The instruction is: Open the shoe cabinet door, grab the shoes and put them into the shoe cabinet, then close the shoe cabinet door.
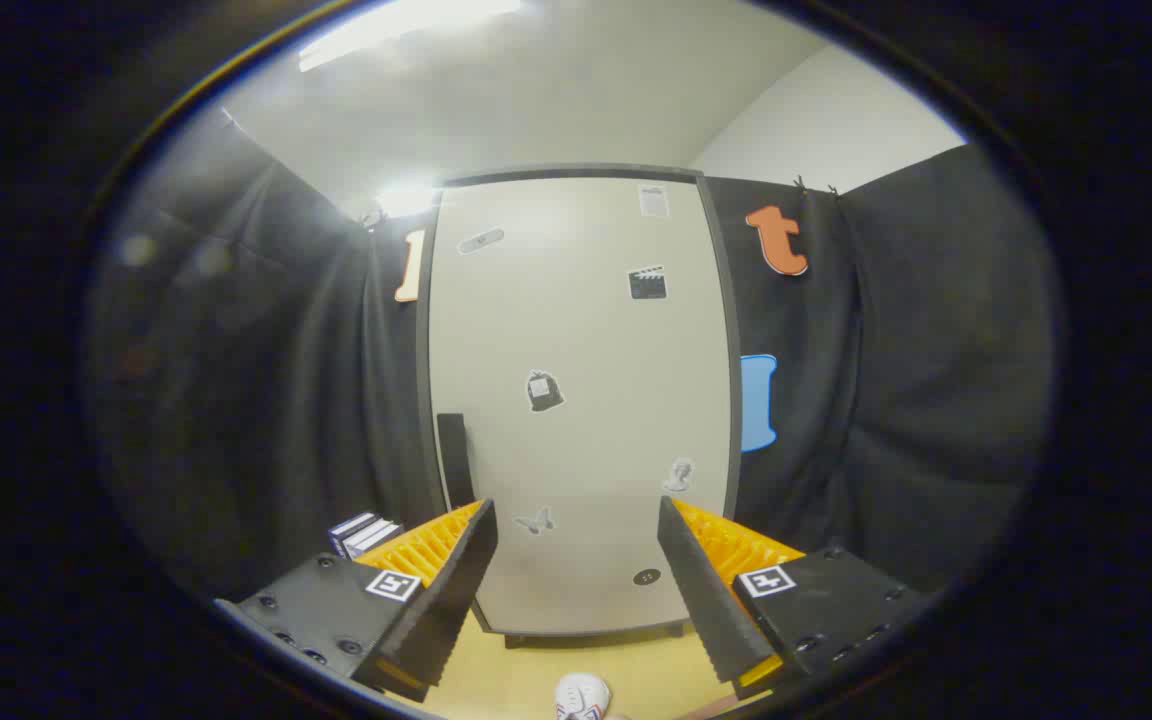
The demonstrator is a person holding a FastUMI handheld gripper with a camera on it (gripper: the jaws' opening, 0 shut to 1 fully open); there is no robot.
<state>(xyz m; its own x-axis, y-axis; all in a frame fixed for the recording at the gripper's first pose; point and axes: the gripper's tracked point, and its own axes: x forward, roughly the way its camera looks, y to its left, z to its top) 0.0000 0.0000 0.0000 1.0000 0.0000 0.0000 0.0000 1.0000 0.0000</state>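
- Tongs (pixel 576 520) spread wide, gripping nothing, both fingers pointed at the shoe cabinet (pixel 576 400) straight ahead at 12 o'clock.
- Cabinet door (pixel 586 340) shut, pale, dark-framed, dotted with small stickers (pixel 544 390).
- Dark vertical handle (pixel 454 455) along the door's left edge, just beyond the left fingertip at about 11 o'clock.
- Small dark round mark (pixel 646 577) low on the door, near the right fingertip.
- White shoe (pixel 582 697) on the tan floor (pixel 636 670) at 6 o'clock, between the fingers and nearer than the cabinet, apart from both; seen only in part.
- Stack of book-like items (pixel 364 535) at 9 o'clock, just beyond the left finger, beside the cabinet's lower left corner.
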